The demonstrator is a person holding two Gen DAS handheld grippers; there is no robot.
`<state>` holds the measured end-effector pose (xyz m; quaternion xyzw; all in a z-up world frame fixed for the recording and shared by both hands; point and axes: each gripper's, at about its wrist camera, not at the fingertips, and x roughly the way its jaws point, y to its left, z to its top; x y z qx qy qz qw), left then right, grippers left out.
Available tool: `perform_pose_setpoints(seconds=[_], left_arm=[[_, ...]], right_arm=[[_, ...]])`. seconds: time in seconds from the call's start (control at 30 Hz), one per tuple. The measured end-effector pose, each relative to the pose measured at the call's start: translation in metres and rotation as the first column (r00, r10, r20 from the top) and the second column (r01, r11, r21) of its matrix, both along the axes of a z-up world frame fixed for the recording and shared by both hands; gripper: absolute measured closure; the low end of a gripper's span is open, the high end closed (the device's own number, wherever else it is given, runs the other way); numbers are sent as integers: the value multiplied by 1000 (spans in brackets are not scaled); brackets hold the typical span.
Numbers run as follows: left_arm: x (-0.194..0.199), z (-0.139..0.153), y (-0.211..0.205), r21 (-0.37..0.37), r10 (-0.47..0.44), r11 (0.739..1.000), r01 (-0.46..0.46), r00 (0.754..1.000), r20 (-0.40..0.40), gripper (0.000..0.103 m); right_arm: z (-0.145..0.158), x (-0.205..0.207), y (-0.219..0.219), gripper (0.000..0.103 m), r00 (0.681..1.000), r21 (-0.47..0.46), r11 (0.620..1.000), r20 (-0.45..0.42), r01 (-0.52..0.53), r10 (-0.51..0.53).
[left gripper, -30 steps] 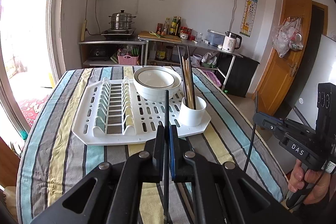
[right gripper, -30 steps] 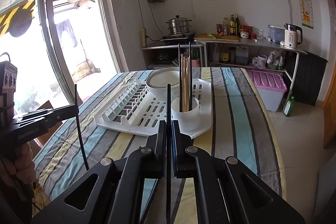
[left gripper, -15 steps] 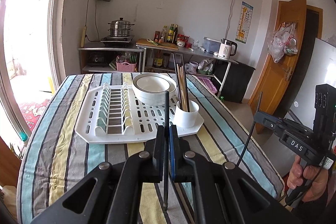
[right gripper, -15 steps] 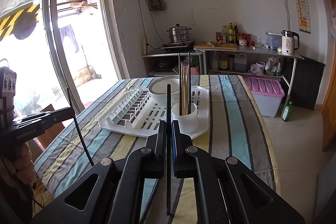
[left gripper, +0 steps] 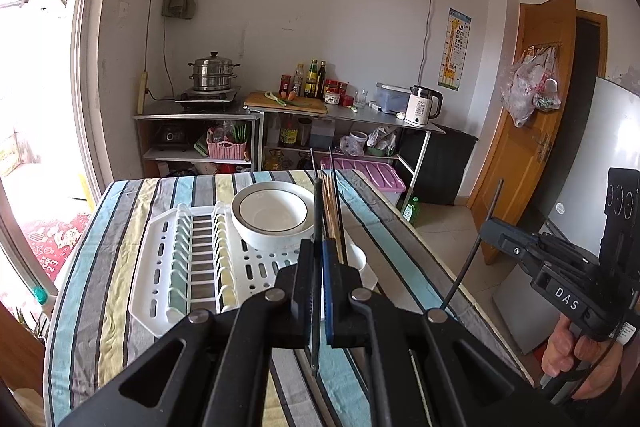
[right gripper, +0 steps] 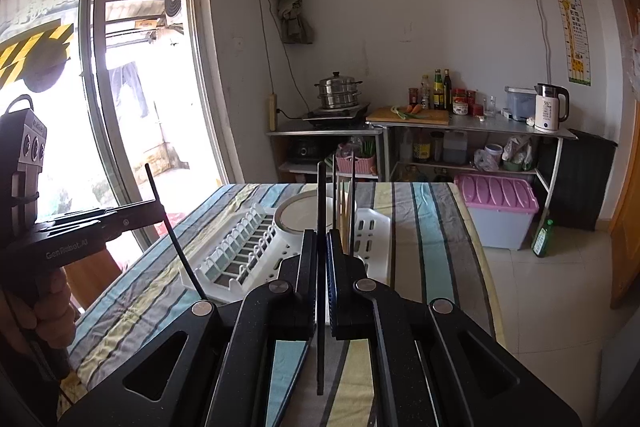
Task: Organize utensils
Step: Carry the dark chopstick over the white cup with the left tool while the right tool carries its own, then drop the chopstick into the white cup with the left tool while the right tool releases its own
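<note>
My left gripper (left gripper: 319, 251) is shut on a black chopstick (left gripper: 317, 211), held upright above the table's near end. My right gripper (right gripper: 320, 241) is shut on another black chopstick (right gripper: 321, 195), also upright. Each gripper shows in the other's view: the right one (left gripper: 490, 225) at the right, the left one (right gripper: 154, 205) at the left. A white cup (left gripper: 356, 259) on the white dish rack (left gripper: 160, 267) holds several chopsticks (left gripper: 332, 211); it is partly hidden behind my fingers. A white bowl (left gripper: 274, 215) sits on the rack beside the cup.
The rack lies on a striped tablecloth (left gripper: 112, 219). A pink-lidded bin (right gripper: 496, 199) and a green bottle (right gripper: 542, 237) stand on the floor to the right. Metal shelves with a steamer pot (left gripper: 214, 71), bottles and a kettle (left gripper: 422, 105) line the back wall.
Both grippers have pulled back and risen away from the rack, each keeping its chopstick. The rack, cup and bowl look smaller and farther off.
</note>
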<state>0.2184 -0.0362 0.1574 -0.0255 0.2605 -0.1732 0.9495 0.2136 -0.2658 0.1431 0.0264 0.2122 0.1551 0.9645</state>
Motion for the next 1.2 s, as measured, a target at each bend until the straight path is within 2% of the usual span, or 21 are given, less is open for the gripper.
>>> perform_pose_setpoints(seconds=[0.27,0.6,0.87,1.2], left_arm=[[41,27,-25,-7,-34,999,34,999,24,99],[85,34,-41,-24,-49,998,49,998,36,99],[111,19,-50,-21,-57,998,57,998,5,99],[142,-16,-53,-7,-51,999,51,995,-86,99]], right_arm=[[22,36,0,99,999,22,1000,40,2,-3],[29,77,-5,99,999,50,999,52,13,-15],[20,104,-2,99,999,52,999,41,16,-18],[-17,140,-1,99,998,33,999,-54,30,-28]])
